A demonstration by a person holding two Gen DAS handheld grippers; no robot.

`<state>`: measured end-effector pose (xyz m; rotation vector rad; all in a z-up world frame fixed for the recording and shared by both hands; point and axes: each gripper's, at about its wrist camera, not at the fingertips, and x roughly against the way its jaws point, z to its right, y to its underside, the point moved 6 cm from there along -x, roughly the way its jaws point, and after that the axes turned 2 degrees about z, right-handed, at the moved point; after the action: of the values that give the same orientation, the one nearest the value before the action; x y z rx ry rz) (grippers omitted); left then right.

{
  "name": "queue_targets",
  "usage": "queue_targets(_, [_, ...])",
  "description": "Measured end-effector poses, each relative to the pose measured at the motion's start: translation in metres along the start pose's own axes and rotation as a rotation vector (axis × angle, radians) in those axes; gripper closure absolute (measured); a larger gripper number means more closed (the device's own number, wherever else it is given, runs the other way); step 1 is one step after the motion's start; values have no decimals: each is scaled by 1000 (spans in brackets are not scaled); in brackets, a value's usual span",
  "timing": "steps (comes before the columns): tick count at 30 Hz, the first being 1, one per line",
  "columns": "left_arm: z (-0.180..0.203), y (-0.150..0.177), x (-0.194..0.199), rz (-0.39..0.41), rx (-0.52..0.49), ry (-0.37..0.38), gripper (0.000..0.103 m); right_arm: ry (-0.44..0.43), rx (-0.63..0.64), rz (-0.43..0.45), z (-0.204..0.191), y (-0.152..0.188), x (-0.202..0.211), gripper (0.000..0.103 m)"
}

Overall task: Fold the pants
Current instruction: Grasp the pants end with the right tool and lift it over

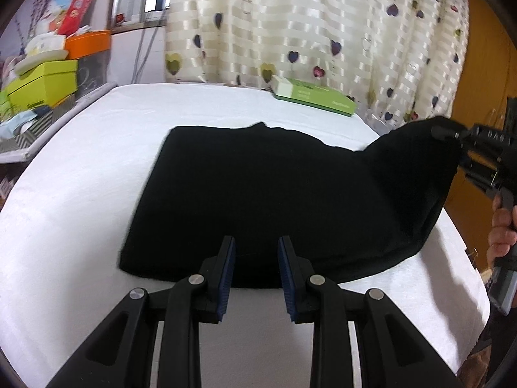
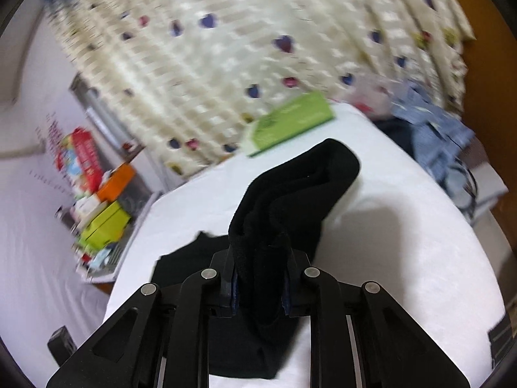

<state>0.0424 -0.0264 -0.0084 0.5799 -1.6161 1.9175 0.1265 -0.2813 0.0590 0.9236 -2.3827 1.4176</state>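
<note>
Black pants [image 1: 258,200] lying partly folded mid-bed [image 1: 64,194]; right gripper [image 2: 258,278] clenching bunched end, lifting it above right edge. Left gripper [image 1: 257,258] hovering released at near hem. Final fold seemingly pending, then smoothing.
</note>
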Motion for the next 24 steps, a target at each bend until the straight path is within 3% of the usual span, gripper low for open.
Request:
queue_targets(8, [-35, 2, 15, 31, 56, -41, 74, -112, 112, -47, -75, 5, -25, 83])
queue_targets(14, [-67, 3, 26, 57, 115, -77, 74, -202, 206, -119, -137, 28, -54, 83])
queue_targets(18, [-89, 5, 33, 67, 154, -104, 74, -238, 283, -226, -171, 76, -86, 83])
queue_targets(24, [-113, 6, 41, 85, 192, -130, 74, -209, 360, -384, -180, 143, -126, 83])
